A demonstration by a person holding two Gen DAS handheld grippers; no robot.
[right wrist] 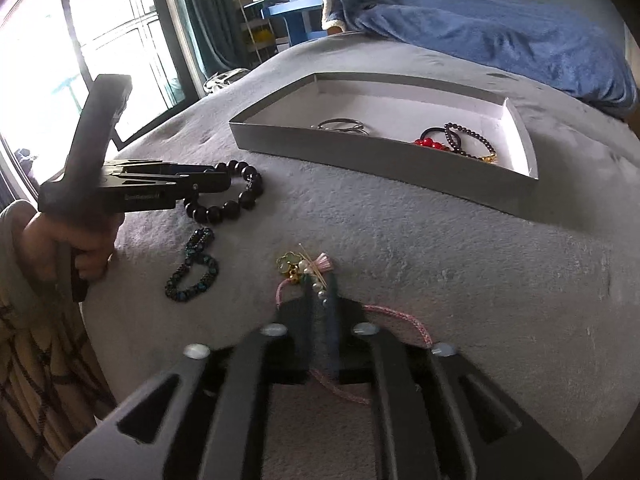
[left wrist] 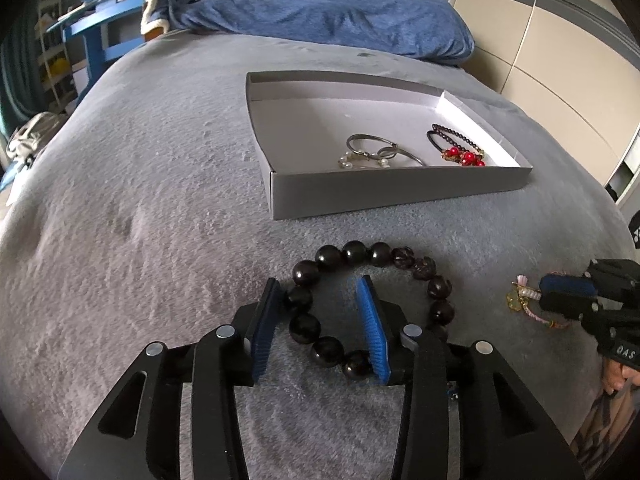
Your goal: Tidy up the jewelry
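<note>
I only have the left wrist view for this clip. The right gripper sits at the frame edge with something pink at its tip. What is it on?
Observer: A pink cord bracelet with pearls and a green clover charm. Its pearl section lies between the narrow-set fingers of the right gripper; I cannot tell whether they pinch it.
Operator: Is there any jewelry outside the box that I'm missing?
Observer: Yes, a small dark beaded bracelet, twisted into a figure eight, lies on the blanket just nearer than the big black bead bracelet.
</note>
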